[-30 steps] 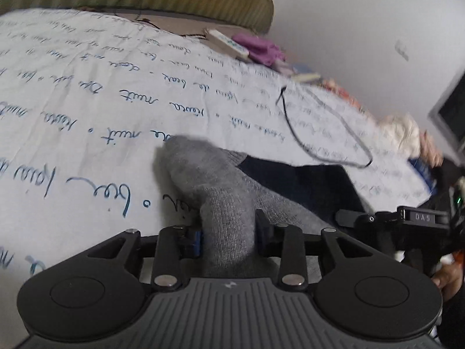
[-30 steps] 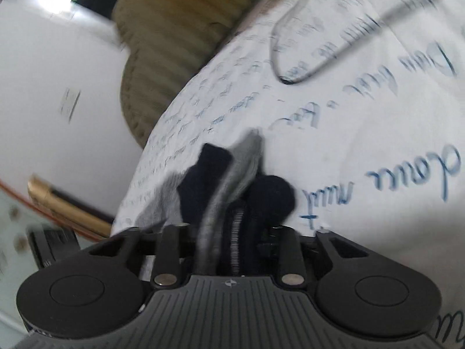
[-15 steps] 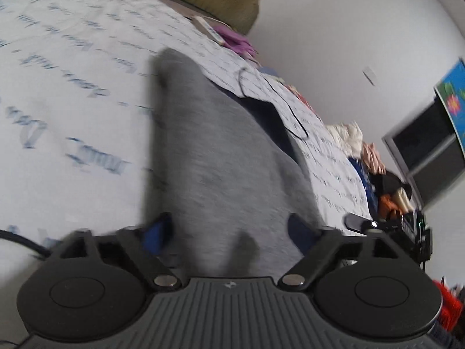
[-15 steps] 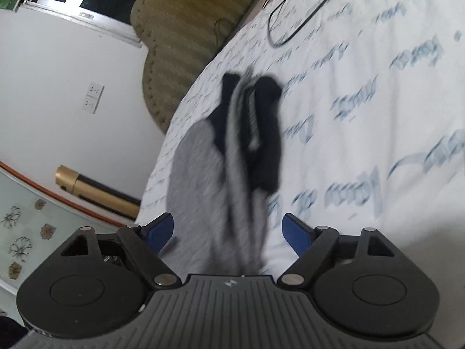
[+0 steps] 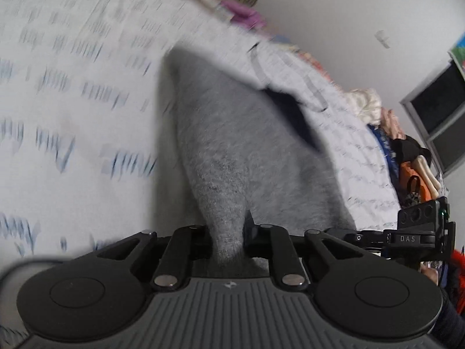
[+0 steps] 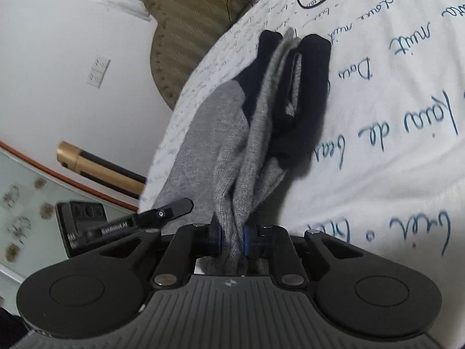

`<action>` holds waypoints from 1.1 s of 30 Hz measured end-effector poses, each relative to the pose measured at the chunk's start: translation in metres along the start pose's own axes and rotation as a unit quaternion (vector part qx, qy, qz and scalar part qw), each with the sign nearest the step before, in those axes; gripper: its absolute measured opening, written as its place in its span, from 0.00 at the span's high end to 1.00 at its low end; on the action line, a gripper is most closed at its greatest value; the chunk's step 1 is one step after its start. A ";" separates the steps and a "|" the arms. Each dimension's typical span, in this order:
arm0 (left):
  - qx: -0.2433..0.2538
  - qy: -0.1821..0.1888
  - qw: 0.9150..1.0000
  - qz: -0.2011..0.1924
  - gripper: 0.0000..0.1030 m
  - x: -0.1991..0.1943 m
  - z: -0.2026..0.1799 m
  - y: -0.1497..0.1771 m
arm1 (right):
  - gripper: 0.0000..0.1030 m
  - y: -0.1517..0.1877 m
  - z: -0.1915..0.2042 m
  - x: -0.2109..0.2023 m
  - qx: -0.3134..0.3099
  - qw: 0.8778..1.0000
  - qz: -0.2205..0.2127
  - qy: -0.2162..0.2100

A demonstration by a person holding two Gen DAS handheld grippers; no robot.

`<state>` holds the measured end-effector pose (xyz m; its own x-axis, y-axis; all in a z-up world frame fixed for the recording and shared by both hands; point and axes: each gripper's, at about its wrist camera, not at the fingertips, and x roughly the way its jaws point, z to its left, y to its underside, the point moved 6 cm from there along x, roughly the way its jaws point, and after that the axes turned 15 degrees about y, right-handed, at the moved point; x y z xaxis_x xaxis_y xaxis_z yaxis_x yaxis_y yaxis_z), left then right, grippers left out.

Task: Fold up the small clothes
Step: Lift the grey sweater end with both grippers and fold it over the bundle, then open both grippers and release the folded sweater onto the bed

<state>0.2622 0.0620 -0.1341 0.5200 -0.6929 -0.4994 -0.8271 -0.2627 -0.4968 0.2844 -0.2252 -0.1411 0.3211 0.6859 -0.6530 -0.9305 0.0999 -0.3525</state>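
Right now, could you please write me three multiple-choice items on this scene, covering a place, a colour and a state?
1. Where does the grey sock lie?
A. on a wooden floor
B. on the white sheet with blue handwriting
C. in a basket

2. What colour is the sock's toe and heel?
A. red
B. yellow
C. dark navy

3. What state is the right tool in?
A. shut on the sock
B. wide open, holding nothing
C. shut on a cable

Key: 1 B, printed sheet lies under the sock; 2 C, dark patches adjoin the grey knit; 3 A, grey knit is pinched between its blue pads.
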 end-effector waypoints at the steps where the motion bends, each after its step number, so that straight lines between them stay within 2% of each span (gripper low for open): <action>1: -0.003 0.008 1.000 -0.012 0.82 0.002 0.003 0.004 | 0.83 0.002 -0.008 0.005 0.013 1.000 0.004 0.001; 2: -0.005 0.012 1.000 -0.022 0.79 0.000 0.001 0.005 | 0.85 0.002 -0.016 0.006 0.033 0.999 0.000 -0.006; 4: -0.017 0.011 1.000 -0.022 0.67 -0.008 -0.004 0.004 | 0.71 0.001 -0.018 -0.003 0.062 0.998 -0.008 -0.019; 5: -0.016 0.007 1.000 -0.025 0.59 -0.016 -0.009 0.003 | 0.72 0.000 -0.015 -0.012 0.060 0.998 -0.013 -0.017; 7: 0.028 -0.016 0.998 -0.056 0.54 -0.045 -0.024 0.001 | 0.60 -0.006 -0.008 -0.037 0.051 0.997 -0.049 -0.013; 8: 0.062 -0.025 0.995 -0.077 0.45 -0.060 -0.036 -0.003 | 0.60 -0.011 -0.003 -0.052 0.045 0.996 -0.076 -0.013; 9: 0.094 -0.039 0.990 -0.102 0.27 -0.073 -0.047 -0.006 | 0.59 -0.018 0.004 -0.064 0.033 0.994 -0.104 -0.003; 11: 0.149 -0.064 0.973 -0.164 0.14 -0.085 -0.071 -0.016 | 0.58 -0.033 0.023 -0.081 0.002 0.986 -0.168 0.026; 12: 0.180 -0.071 0.965 -0.178 0.14 -0.079 -0.083 -0.021 | 0.54 -0.041 0.033 -0.081 -0.013 0.982 -0.186 0.025; 13: 0.219 -0.079 0.955 -0.182 0.14 -0.068 -0.092 -0.024 | 0.42 -0.049 0.043 -0.075 -0.025 0.980 -0.196 0.024; 15: 0.279 -0.114 0.939 -0.168 0.14 -0.028 -0.098 -0.027 | 0.35 -0.064 0.065 -0.049 -0.041 0.979 -0.196 0.027; 16: 0.289 -0.135 0.936 -0.147 0.14 -0.006 -0.093 -0.026 | 0.34 -0.071 0.075 -0.029 -0.049 0.982 -0.182 0.022; 18: 0.283 -0.167 0.940 -0.087 0.15 0.037 -0.074 -0.016 | 0.34 -0.077 0.083 0.006 -0.056 0.985 -0.155 0.041; 19: 0.277 -0.184 0.941 -0.062 0.15 0.052 -0.063 -0.009 | 0.34 -0.077 0.082 0.022 -0.070 0.985 -0.145 0.067; 20: 0.280 -0.202 0.937 -0.052 0.13 0.060 -0.053 -0.002 | 0.35 -0.075 0.075 0.038 -0.082 0.982 -0.131 0.105; 21: 0.294 -0.203 0.932 -0.065 0.12 0.059 -0.051 0.003 | 0.42 -0.071 0.066 0.051 -0.092 0.981 -0.116 0.128; 22: 0.289 -0.199 0.934 -0.068 0.12 0.056 -0.048 0.003 | 0.52 -0.067 0.057 0.054 -0.102 0.978 -0.133 0.121; 24: 0.263 -0.192 0.943 -0.069 0.09 0.051 -0.044 0.000 | 0.57 -0.062 0.047 0.049 -0.094 0.979 -0.150 0.097; 27: 0.257 -0.192 0.945 -0.067 0.07 0.051 -0.041 -0.001 | 0.64 -0.062 0.044 0.044 -0.100 0.980 -0.140 0.105; 29: 0.257 -0.194 0.944 -0.068 0.07 0.052 -0.041 -0.001 | 0.64 -0.064 0.047 0.036 -0.088 0.980 -0.134 0.118; 31: 0.255 -0.193 0.945 -0.069 0.06 0.054 -0.041 -0.001 | 0.58 -0.063 0.060 0.021 -0.074 0.978 -0.147 0.126; 33: 0.253 -0.193 0.945 -0.070 0.06 0.055 -0.041 -0.002 | 0.50 -0.054 0.079 0.010 -0.098 0.974 -0.170 0.117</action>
<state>0.2839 -0.0033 -0.1309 0.7370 -0.3519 -0.5770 -0.5870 0.0898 -0.8046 0.3240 -0.1666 -0.0758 0.6567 0.4520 -0.6037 -0.7197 0.1365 -0.6808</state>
